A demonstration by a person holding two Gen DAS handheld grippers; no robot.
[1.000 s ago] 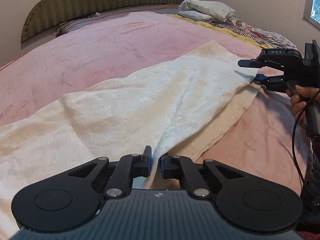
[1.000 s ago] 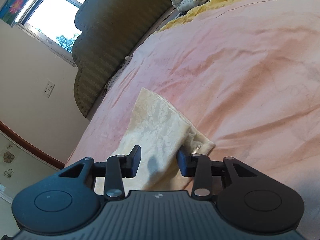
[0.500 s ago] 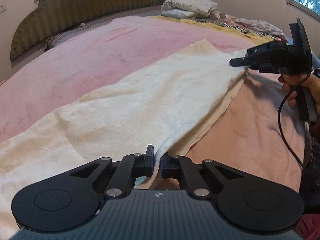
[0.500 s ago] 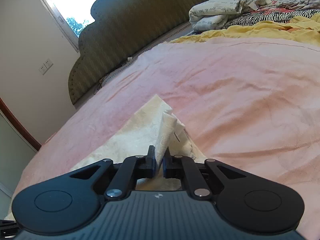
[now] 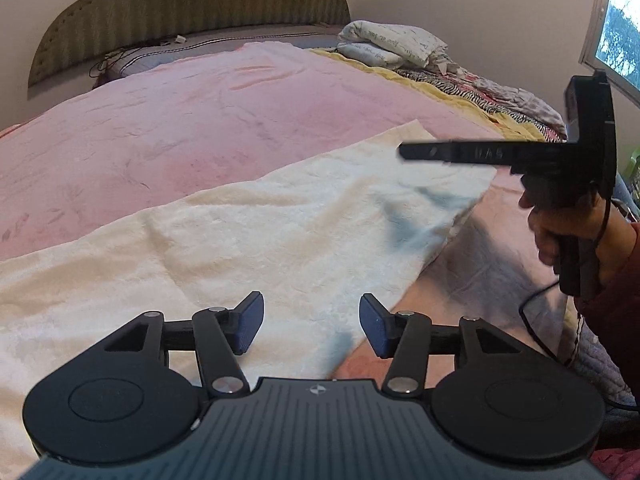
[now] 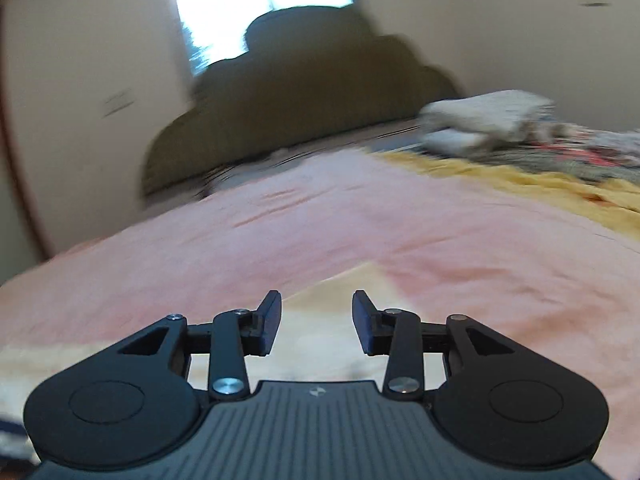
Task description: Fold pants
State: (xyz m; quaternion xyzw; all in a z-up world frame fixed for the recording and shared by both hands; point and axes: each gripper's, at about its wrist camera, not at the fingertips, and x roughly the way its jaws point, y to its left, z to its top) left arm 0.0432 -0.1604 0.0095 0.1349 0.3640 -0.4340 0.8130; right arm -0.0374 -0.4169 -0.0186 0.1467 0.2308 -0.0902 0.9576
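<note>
The cream-white pants [image 5: 280, 220] lie flat, folded lengthwise, across the pink blanket [image 5: 180, 128]. My left gripper [image 5: 311, 320] hovers just above their near edge. Its jaws are opening and no cloth is between them. My right gripper [image 5: 408, 154] hangs in the air over the far end of the pants, blurred and seen side-on, with a hand [image 5: 560, 224] holding it. In the right wrist view the right gripper [image 6: 316, 312] also has its jaws opening with nothing between them. The pants [image 6: 320, 360] lie below it.
A dark padded headboard [image 5: 192, 4] stands at the far end of the bed. Folded pale bedding [image 5: 392, 40], a yellow blanket [image 5: 420, 80] and striped and patterned cloths sit at the far right. A black cable [image 5: 536, 312] hangs from the right gripper's handle.
Both grippers pinched the pants' edge half a second ago and have since let go. The cloth has dropped flat, and both grippers have lifted away, the right one rolling level.
</note>
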